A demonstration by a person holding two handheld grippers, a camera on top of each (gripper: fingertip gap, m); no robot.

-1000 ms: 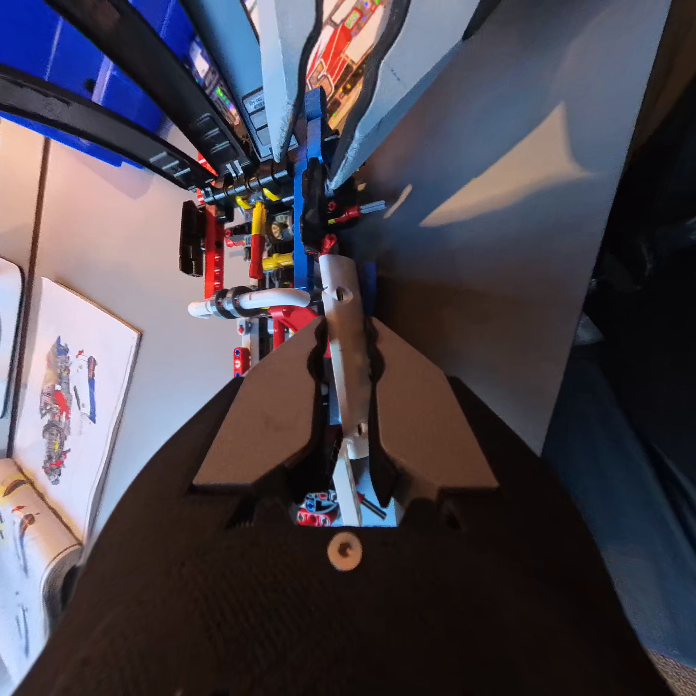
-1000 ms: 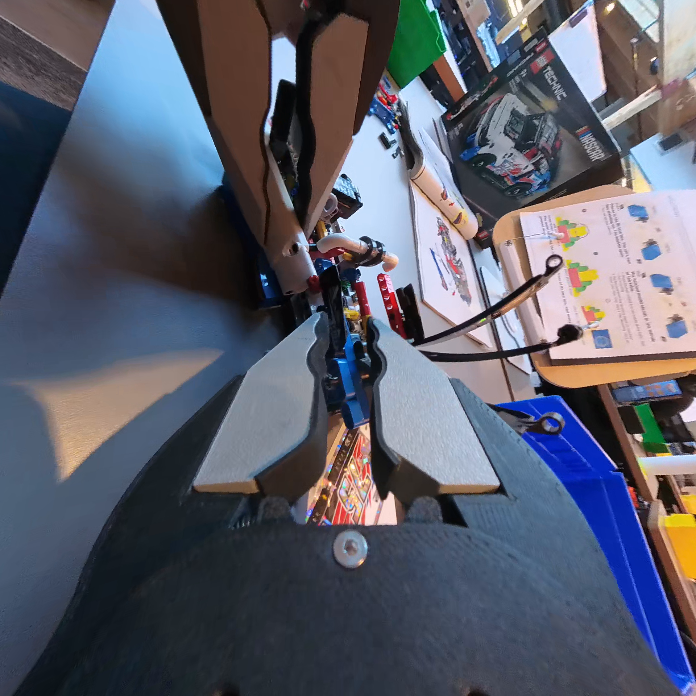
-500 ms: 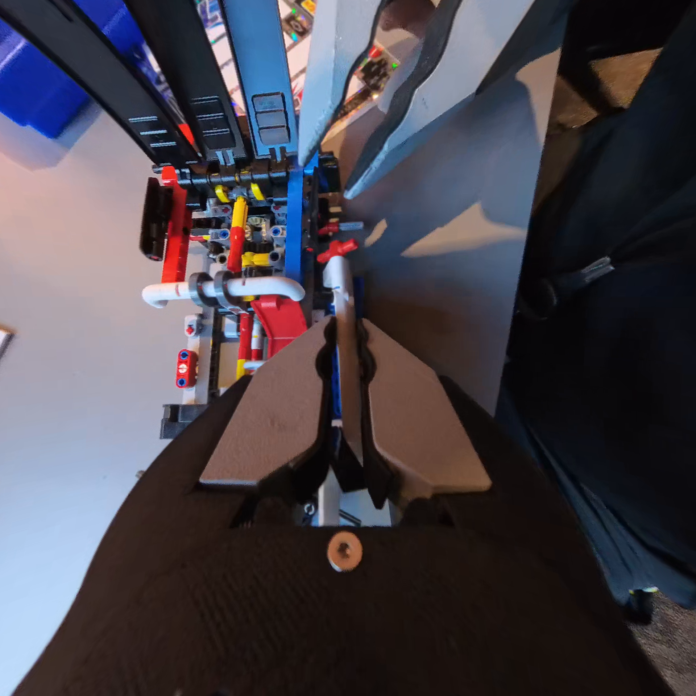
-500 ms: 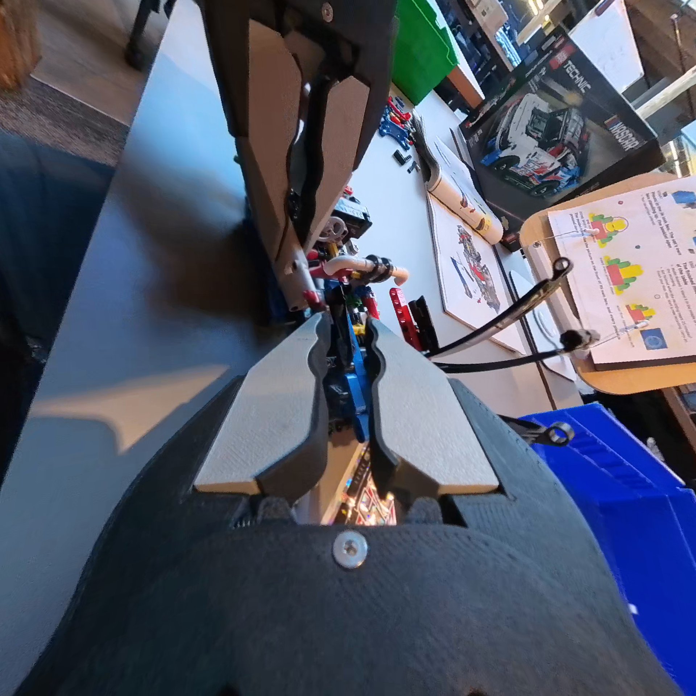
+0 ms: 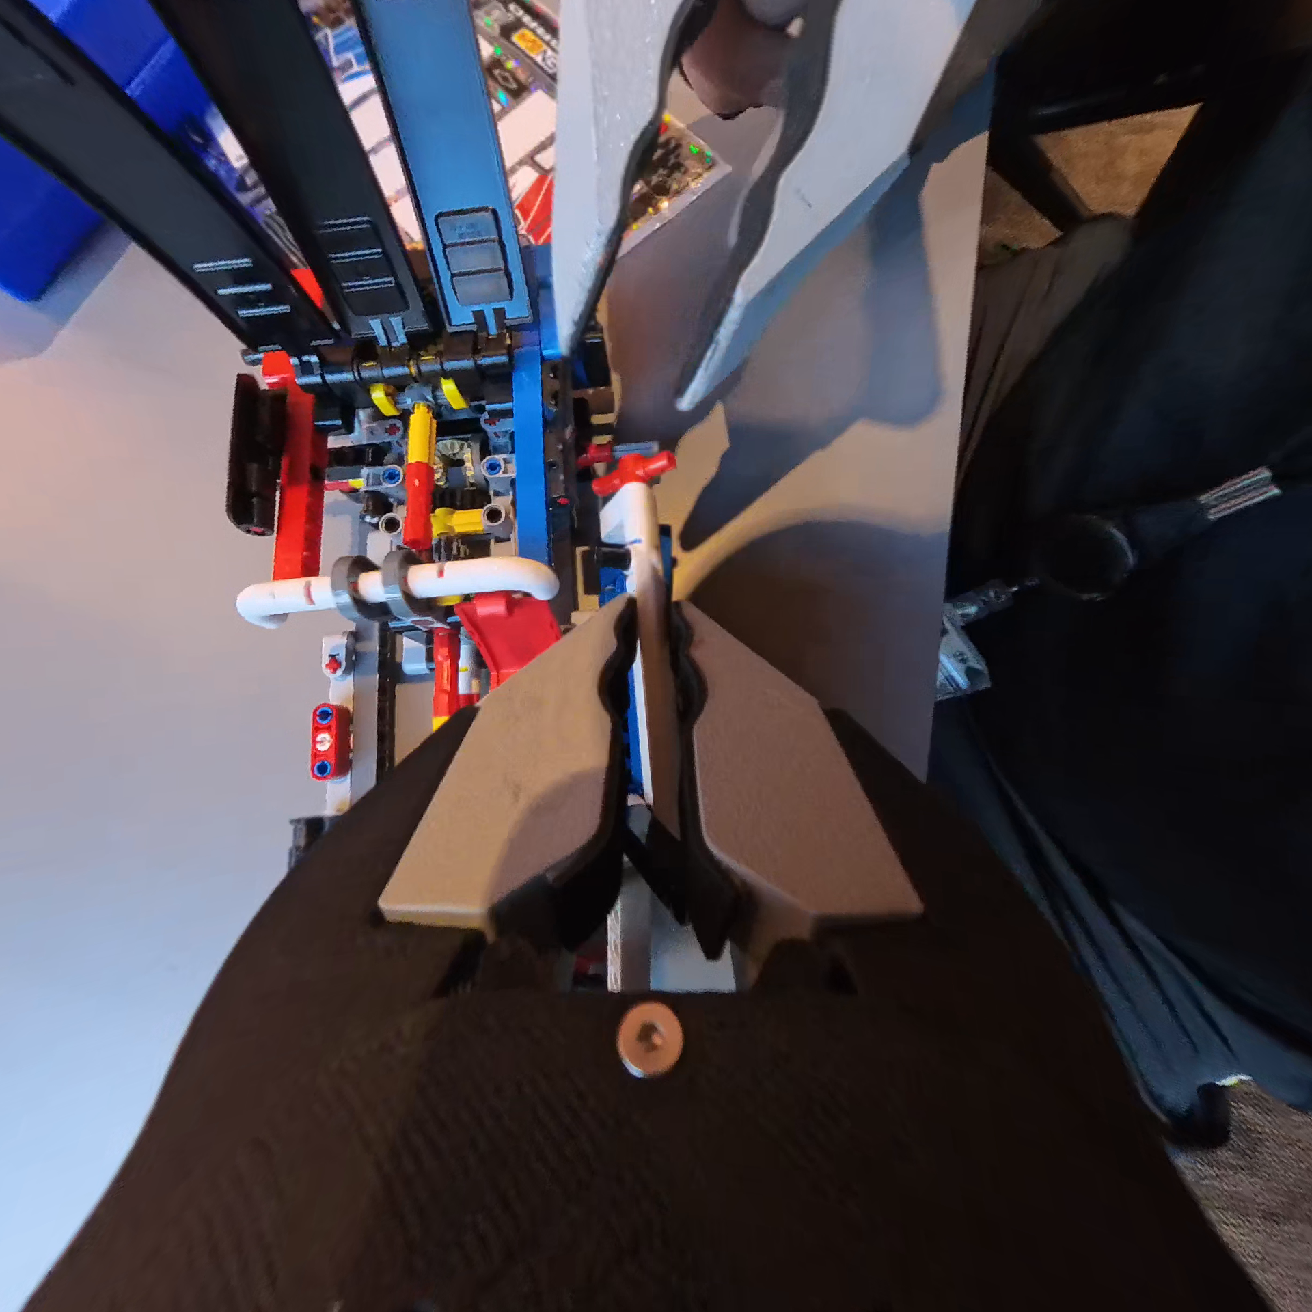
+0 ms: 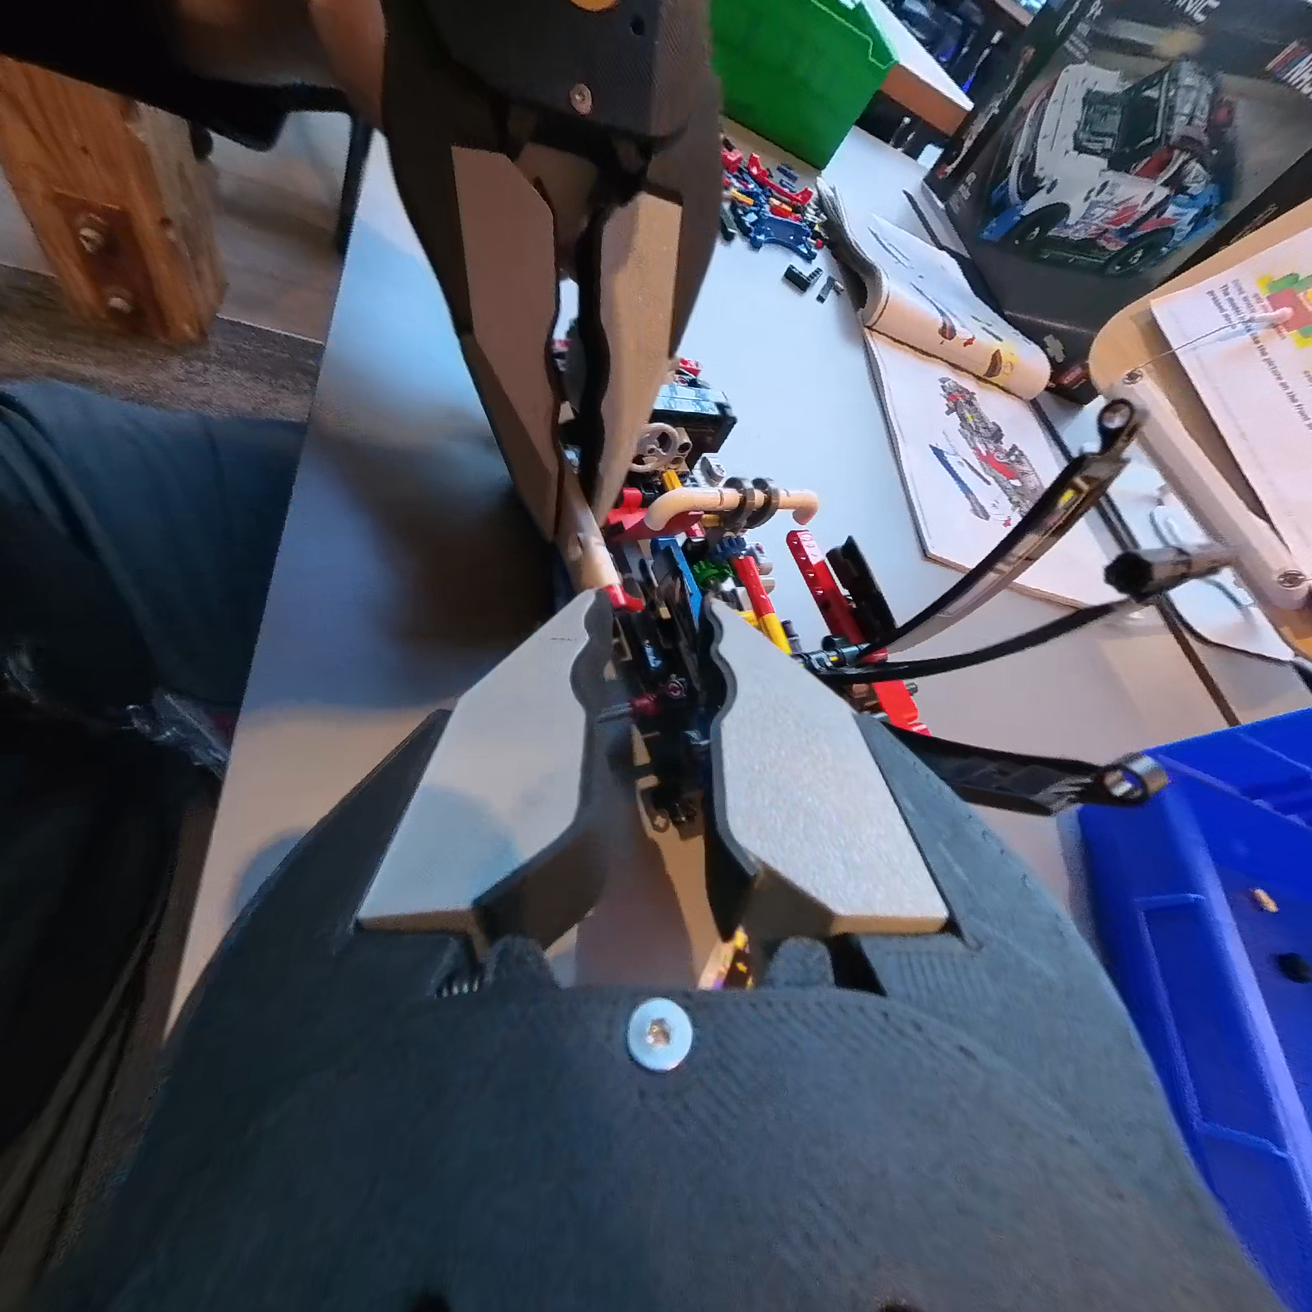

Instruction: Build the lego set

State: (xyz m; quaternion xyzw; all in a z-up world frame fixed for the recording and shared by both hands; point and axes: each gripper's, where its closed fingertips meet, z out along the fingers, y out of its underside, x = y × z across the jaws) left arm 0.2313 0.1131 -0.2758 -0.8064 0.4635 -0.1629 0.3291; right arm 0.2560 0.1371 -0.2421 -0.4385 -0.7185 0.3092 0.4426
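Observation:
The lego model (image 5: 426, 497) is a chassis with a blue side beam (image 5: 529, 454), a red beam and a white curved tube (image 5: 426, 582). Long black and blue flexible strips (image 5: 319, 213) run from it. My left gripper (image 5: 653, 610) is shut on a white beam (image 5: 635, 525) tipped with a red pin, held against the model's blue side. It also shows in the right wrist view (image 6: 586, 511), coming from above. My right gripper (image 6: 649, 618) is shut on the model's black and blue side frame (image 6: 674, 639). Its fingers (image 5: 589, 213) show at the top of the left wrist view.
A blue bin (image 6: 1207, 923) stands close on the right. An open instruction booklet (image 6: 980, 454), the set's box (image 6: 1136, 142), a green bin (image 6: 795, 64) and loose pieces (image 6: 767, 206) lie farther back. A small red piece (image 5: 330, 742) lies beside the model. The table edge (image 6: 284, 568) is near. Left tips to right tips: about 5 centimeters.
Both grippers and the model have tilted and shifted together. The white beam now lies closer along the model's blue side. Both grips have held.

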